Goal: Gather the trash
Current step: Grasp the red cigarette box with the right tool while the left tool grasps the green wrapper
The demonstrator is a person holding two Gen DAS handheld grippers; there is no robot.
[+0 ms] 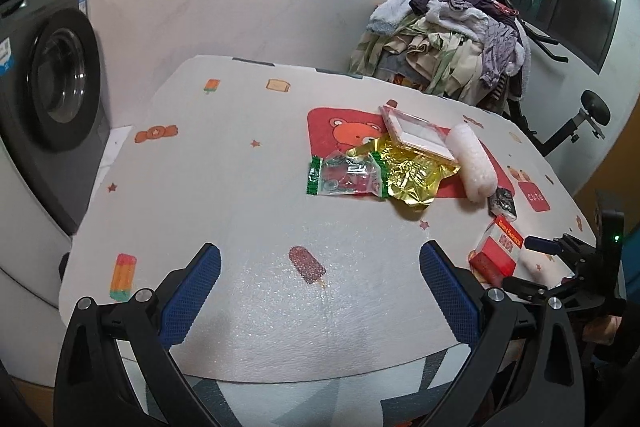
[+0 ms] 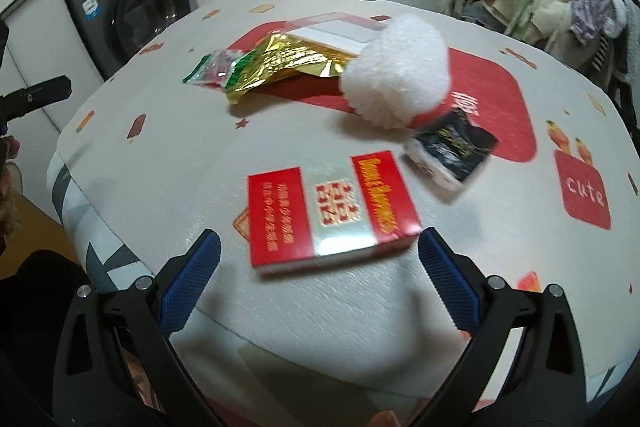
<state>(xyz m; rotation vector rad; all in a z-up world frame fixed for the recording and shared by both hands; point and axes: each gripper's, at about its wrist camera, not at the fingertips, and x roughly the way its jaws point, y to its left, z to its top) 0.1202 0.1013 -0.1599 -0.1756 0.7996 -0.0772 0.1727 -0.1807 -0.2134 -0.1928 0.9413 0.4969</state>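
Note:
Trash lies on a white cartoon-print tablecloth (image 1: 240,187): a clear green-edged wrapper (image 1: 346,177), crumpled gold foil (image 1: 416,175), a flat pink-rimmed box (image 1: 416,135), a white foam roll (image 1: 474,163), a small black packet (image 1: 503,203) and a red cigarette pack (image 1: 498,249). My left gripper (image 1: 320,259) is open over bare cloth, nearer than the pile. My right gripper (image 2: 320,247) is open just in front of the cigarette pack (image 2: 330,213), which lies between its blue pads (image 2: 188,283) without touching them. Beyond it are the black packet (image 2: 452,151), foam roll (image 2: 400,79) and gold foil (image 2: 280,63).
A washing machine (image 1: 52,99) stands to the left of the table. A heap of clothes (image 1: 448,43) rises behind its far right corner. The right gripper's body (image 1: 568,267) shows at the table's right edge in the left wrist view.

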